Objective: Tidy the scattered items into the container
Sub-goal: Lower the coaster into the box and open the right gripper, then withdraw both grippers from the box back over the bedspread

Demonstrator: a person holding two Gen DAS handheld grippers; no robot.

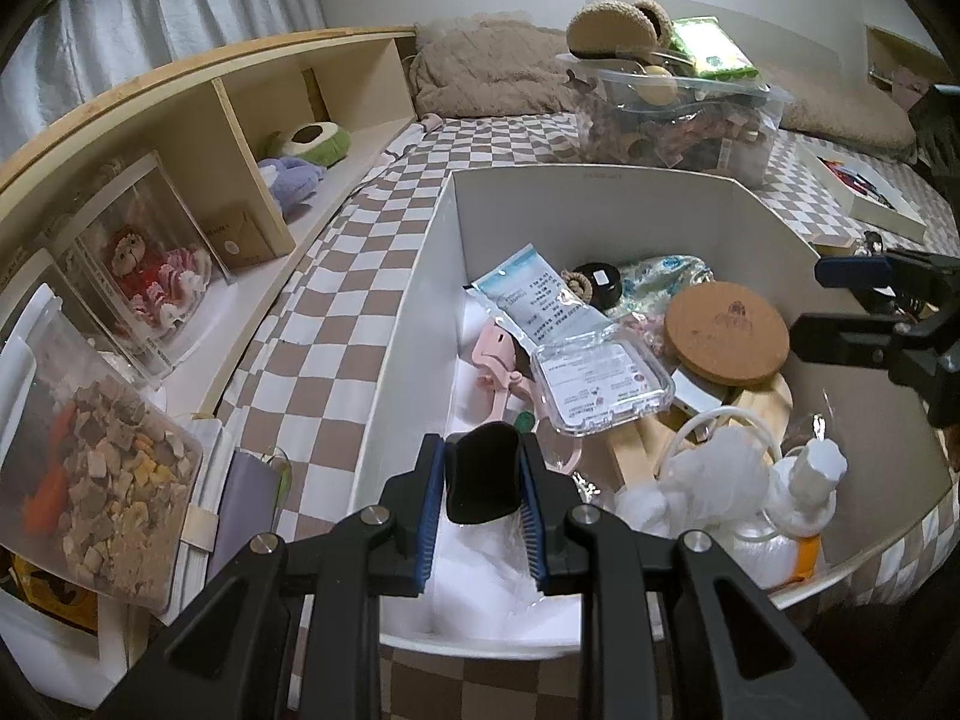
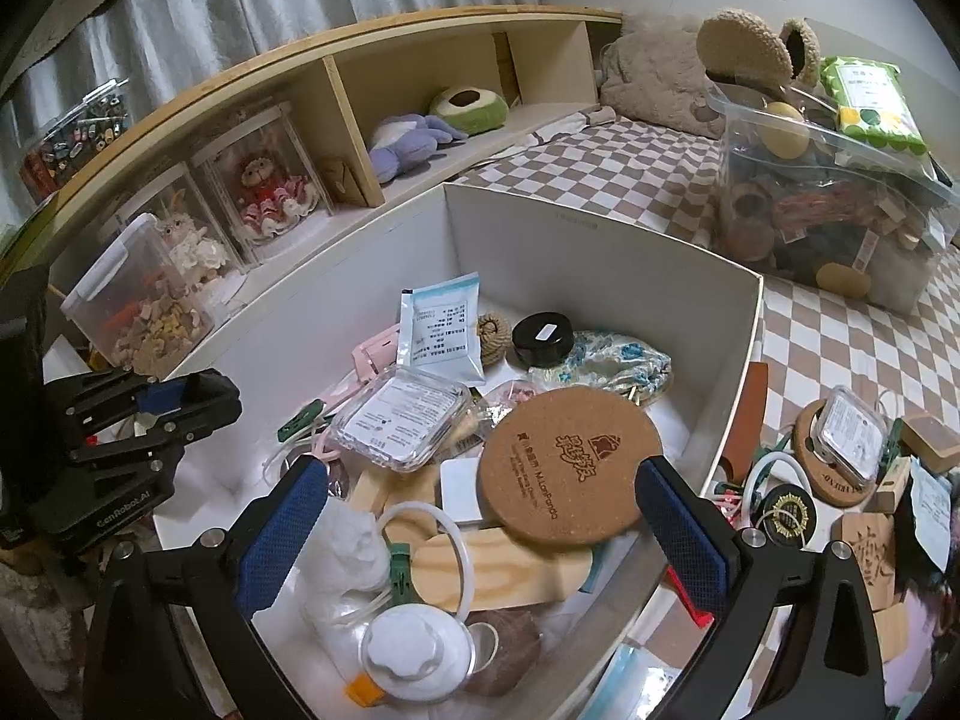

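A white open box (image 1: pixel 420 276) (image 2: pixel 600 240) stands on the checkered bed and holds several items: a cork coaster (image 1: pixel 726 333) (image 2: pixel 570 468), a clear plastic case (image 1: pixel 600 387) (image 2: pixel 399 420), a sachet (image 1: pixel 534 300) (image 2: pixel 441 327), a white bottle (image 1: pixel 804 483) (image 2: pixel 414 651). My left gripper (image 1: pixel 482 480) is shut on a black curved object (image 1: pixel 483 474) just over the box's near left corner. My right gripper (image 2: pixel 480 525) is open and empty above the box, straddling the coaster; it also shows in the left wrist view (image 1: pixel 840 306). Scattered items (image 2: pixel 840 462) lie right of the box.
A wooden shelf (image 1: pixel 228 120) (image 2: pixel 360 90) runs along the left with plush toys, display cases and a snack tub (image 1: pixel 102 480). A clear bin (image 1: pixel 678 120) (image 2: pixel 840 204) full of things stands behind the box. A flat white tray (image 1: pixel 864 192) lies at the right.
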